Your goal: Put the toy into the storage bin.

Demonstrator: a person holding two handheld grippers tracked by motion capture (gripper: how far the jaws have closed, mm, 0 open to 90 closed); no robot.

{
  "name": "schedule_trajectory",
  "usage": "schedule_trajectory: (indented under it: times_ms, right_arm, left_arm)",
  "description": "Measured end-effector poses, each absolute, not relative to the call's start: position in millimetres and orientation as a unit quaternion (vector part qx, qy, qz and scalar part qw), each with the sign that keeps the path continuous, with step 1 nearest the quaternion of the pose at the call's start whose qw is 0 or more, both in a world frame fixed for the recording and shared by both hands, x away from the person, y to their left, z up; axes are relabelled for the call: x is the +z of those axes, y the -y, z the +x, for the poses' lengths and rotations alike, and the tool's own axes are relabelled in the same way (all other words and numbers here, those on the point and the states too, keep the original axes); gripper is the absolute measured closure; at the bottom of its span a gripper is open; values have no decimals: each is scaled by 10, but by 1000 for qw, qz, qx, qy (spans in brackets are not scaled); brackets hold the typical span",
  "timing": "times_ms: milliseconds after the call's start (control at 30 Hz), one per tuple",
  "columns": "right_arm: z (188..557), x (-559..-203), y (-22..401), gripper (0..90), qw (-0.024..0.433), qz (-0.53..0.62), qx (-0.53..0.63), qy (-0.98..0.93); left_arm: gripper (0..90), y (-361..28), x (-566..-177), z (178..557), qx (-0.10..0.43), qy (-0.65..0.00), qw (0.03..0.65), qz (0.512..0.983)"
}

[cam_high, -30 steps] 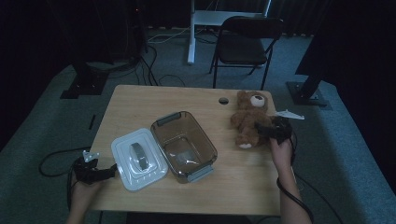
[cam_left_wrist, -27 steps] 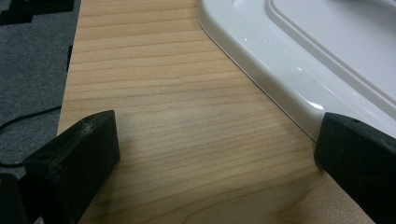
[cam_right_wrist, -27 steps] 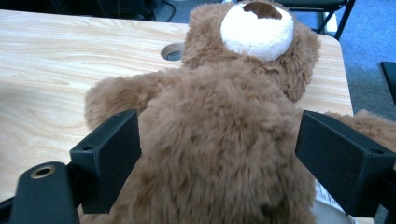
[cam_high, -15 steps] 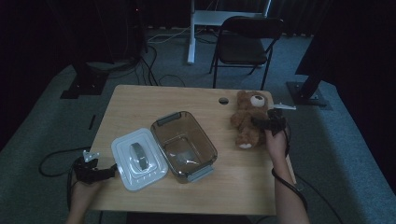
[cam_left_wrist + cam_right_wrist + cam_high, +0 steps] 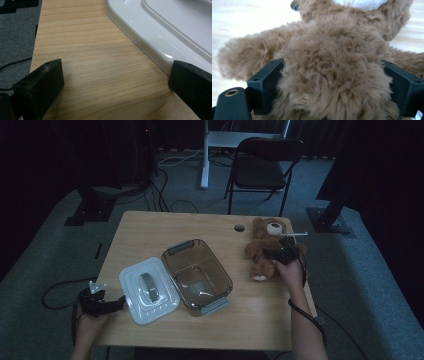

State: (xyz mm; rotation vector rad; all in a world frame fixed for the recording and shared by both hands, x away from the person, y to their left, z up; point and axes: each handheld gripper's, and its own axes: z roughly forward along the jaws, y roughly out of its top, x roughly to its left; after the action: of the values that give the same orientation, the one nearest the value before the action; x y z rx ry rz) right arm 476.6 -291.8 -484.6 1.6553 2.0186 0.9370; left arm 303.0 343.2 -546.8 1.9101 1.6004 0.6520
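Here the right gripper (image 5: 332, 87) straddles the fluffy brown plush teddy bear (image 5: 332, 62), jaws spread around its belly. Risk: soft fur compresses, so the bear may slip when lifted.

the high view is fixed above the person's side of the bench (image 5: 150, 227), facing forward and down; it takes in the whole bench top, the carpet and a chair (image 5: 260, 162) beyond the far edge. the left gripper view rides low on the left claw (image 5: 115, 82), very near the wood, looking along its two black jaws at the bench's left edge and the rim of the white lid (image 5: 160, 32); the high view shares that lid (image 5: 149, 290) and claw (image 5: 117, 304). the right gripper view sits close against the teddy bear (image 5: 332, 62), with fur between the jaws of the right claw (image 5: 332, 88); the high view shares the bear (image 5: 262, 247) at the bench's right side.
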Motion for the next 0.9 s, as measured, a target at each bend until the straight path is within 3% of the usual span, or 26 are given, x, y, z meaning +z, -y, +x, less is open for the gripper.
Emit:
schedule_trajectory:
  times_ms: [500, 733, 900]
  right_arm:
    - [4807, -4902, 2913, 110, 152, 600, 311, -721]
    - [4824, -4887, 2912, 155, 147, 597, 301, -729]
    - [4805, -4864, 2917, 318, 160, 592, 298, -731]
  left_arm:
    - [5, -3344, -5469, 3028, 240, -588, 282, 719]
    - [5, -3318, -5469, 3036, 239, -585, 283, 722]
    - [5, -3299, -5468, 3056, 238, -584, 284, 722]
